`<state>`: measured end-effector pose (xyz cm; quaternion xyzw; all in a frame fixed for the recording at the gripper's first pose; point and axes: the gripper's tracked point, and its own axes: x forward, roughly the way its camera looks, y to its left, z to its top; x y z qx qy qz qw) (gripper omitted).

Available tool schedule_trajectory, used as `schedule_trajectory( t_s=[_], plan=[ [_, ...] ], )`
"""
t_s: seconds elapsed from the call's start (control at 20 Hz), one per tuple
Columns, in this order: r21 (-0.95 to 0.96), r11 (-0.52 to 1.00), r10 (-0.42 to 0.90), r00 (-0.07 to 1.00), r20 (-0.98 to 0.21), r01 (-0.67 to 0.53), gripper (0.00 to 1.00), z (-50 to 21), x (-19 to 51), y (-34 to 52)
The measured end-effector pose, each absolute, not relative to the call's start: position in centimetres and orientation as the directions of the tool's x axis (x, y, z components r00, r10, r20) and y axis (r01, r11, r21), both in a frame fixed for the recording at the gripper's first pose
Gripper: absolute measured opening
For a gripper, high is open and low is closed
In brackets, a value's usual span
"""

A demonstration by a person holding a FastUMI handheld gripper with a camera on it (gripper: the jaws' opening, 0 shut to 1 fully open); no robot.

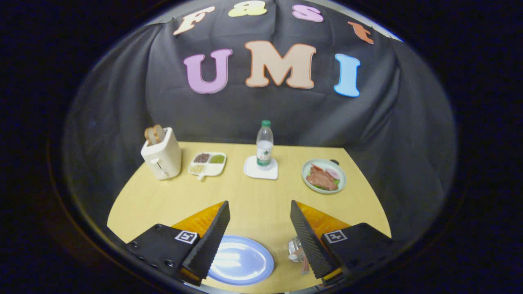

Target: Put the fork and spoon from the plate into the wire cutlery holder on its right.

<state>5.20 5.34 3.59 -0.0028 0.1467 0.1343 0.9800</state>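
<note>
My gripper (260, 212) hangs open high above the near part of the yellow table, nothing between its fingers. Below and between the fingers lies a pale blue plate (241, 261); its visible surface is bare, with its left part hidden behind the left finger. To the plate's right, partly hidden by the right finger, stands the wire cutlery holder (296, 250), with a thin handle-like piece (305, 264) at it. I cannot tell the fork from the spoon here.
Far beyond the fingers stand a cream toaster (162, 157) with bread, a divided snack dish (207, 163), a water bottle (264, 145) on a white coaster (261, 171), and a green plate of food (324, 176).
</note>
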Motion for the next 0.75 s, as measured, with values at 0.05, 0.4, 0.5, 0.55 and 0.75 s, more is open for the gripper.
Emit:
schedule_trajectory(
  t_s=[0.05, 0.4, 0.5, 0.55, 0.75],
  plan=[
    [0.035, 0.960, 0.277, 0.930, -0.244, -0.276, 0.95, 4.0, 5.2, 5.4],
    [0.016, 0.945, 0.326, 0.942, -0.080, -0.326, 0.94, 3.8, 4.6, 5.9],
    [0.030, 0.946, 0.324, 0.943, -0.076, -0.322, 0.94, 3.2, 4.5, 6.4],
    [0.031, 0.948, 0.318, 0.946, -0.071, -0.316, 0.94, 3.0, 4.7, 6.3],
    [0.038, 0.958, 0.286, 0.957, -0.054, -0.284, 0.94, 2.9, 4.7, 5.9]
  ],
)
